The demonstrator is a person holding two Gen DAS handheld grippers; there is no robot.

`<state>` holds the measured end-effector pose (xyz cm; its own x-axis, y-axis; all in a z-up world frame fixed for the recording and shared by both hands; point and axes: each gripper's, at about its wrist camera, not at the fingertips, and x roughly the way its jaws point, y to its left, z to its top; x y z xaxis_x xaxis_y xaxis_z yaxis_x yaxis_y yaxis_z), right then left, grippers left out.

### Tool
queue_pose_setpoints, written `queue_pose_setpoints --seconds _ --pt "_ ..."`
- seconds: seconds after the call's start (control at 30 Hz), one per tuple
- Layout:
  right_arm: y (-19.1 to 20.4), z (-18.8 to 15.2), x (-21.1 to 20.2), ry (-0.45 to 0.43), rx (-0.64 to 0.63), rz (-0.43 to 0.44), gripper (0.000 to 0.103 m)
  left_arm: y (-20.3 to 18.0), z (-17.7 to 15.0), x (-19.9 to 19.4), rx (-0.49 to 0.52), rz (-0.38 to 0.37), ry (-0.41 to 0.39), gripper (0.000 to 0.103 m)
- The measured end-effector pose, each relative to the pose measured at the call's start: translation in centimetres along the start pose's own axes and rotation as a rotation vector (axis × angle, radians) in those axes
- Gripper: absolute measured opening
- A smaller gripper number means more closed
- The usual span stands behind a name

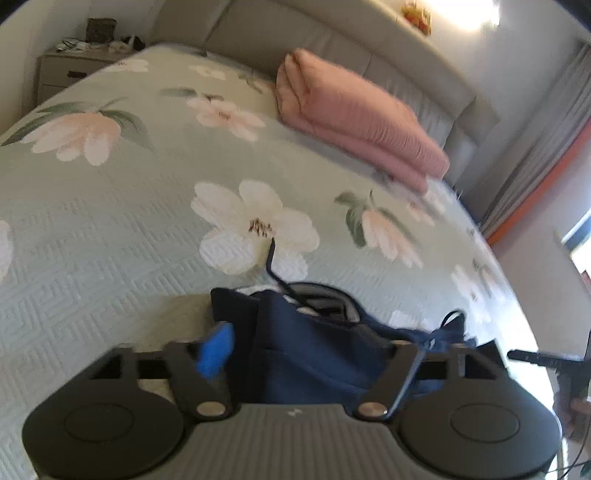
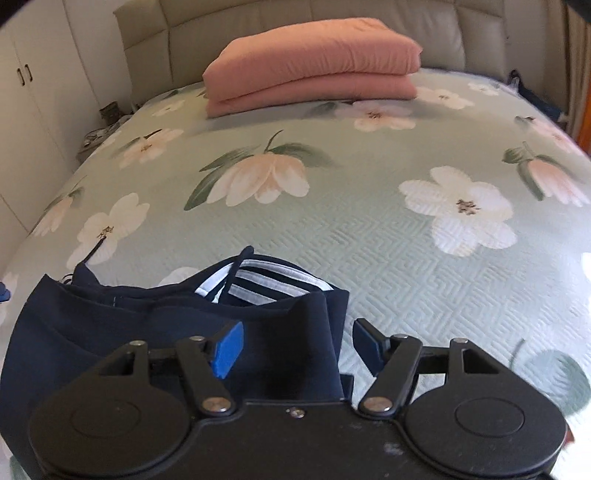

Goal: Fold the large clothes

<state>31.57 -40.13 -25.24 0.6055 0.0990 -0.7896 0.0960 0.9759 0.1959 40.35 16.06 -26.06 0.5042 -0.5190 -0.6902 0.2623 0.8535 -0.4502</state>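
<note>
A navy garment [image 1: 314, 354] lies folded on the flowered bedspread [image 1: 110, 240], with a white-striped inner band [image 2: 266, 284] and a dark drawstring [image 1: 271, 258] showing at its top. My left gripper [image 1: 325, 343] stands open, wide, over the garment; its blue left pad [image 1: 216, 349] is beside the cloth's left edge and its right finger is partly hidden by cloth. My right gripper [image 2: 299, 343] is open too. Its blue pad [image 2: 229, 349] rests above the navy garment [image 2: 147, 332] and its other finger [image 2: 369, 339] is over the bedspread, past the cloth's right edge.
A folded pink blanket [image 2: 314, 70] lies near the grey headboard [image 2: 332, 18]. A bedside table [image 1: 62, 70] with small items stands at the bed's far corner. White wardrobe doors [image 2: 29, 92] line one wall, curtains [image 1: 546, 147] the other. Part of a hand [image 1: 576, 410] shows at the right edge.
</note>
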Motion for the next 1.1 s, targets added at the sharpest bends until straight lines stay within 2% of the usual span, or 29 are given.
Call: queue_pose_setpoints --seconds 0.13,0.2,0.3,0.33,0.37,0.4,0.47,0.57,0.67,0.73,0.8,0.87,0.97,1.07,1.1 --pt "-1.0 -0.2 1.0 0.025 0.029 0.079 0.081 -0.5 0.4 2.5 0.048 -0.007 0.065 0.079" --pt "-1.2 -0.3 1.1 0.022 0.034 0.074 0.081 -0.4 0.5 3.8 0.034 -0.031 0.098 0.078" --pt "-1.5 -0.1 2.1 0.025 0.039 0.073 0.081 -0.5 0.5 5.2 0.022 -0.051 0.123 0.071" --pt "-1.6 0.0 2.8 0.043 0.047 0.09 0.081 -0.7 0.5 5.5 0.027 -0.038 0.119 0.06" --pt "-1.6 -0.1 3.5 0.068 0.056 0.122 0.079 -0.9 0.5 5.8 0.033 -0.008 0.121 0.037" --pt "-1.5 -0.3 4.0 0.084 0.058 0.134 0.055 -1.0 0.4 6.0 0.035 0.017 0.122 0.023" --pt "-0.3 -1.0 3.6 0.069 0.01 0.107 0.011 -1.2 0.1 5.8 0.031 0.037 0.098 0.015" --pt "2.3 -2.2 -0.1 -0.079 -0.082 -0.004 0.008 -2.7 -0.5 3.5 0.076 0.046 0.013 0.014" --pt "5.2 -2.3 -3.6 -0.208 -0.184 -0.095 0.007 -3.9 -0.2 0.0 0.069 0.0 -0.114 0.014" --pt "7.0 -1.1 -5.2 -0.291 -0.243 -0.129 0.007 -4.3 0.7 -1.6 0.061 0.009 -0.196 0.014" --pt "7.3 1.0 -5.3 -0.324 -0.209 -0.118 0.007 -4.3 2.0 -1.9 0.044 0.029 -0.259 0.014" --pt "6.8 3.0 -3.9 -0.319 -0.15 -0.121 0.007 -3.7 2.8 -0.5 0.029 0.074 -0.261 0.014" --pt "6.4 3.8 1.5 -0.242 -0.152 -0.178 0.007 -2.1 2.3 3.6 0.017 0.173 -0.196 0.015" --pt "6.0 2.8 7.0 -0.108 -0.14 -0.211 0.007 -0.2 0.1 8.7 0.009 0.262 -0.083 0.016" --pt "6.0 2.3 8.5 -0.063 -0.143 -0.221 0.009 0.1 -0.7 9.5 0.013 0.266 -0.073 0.016"
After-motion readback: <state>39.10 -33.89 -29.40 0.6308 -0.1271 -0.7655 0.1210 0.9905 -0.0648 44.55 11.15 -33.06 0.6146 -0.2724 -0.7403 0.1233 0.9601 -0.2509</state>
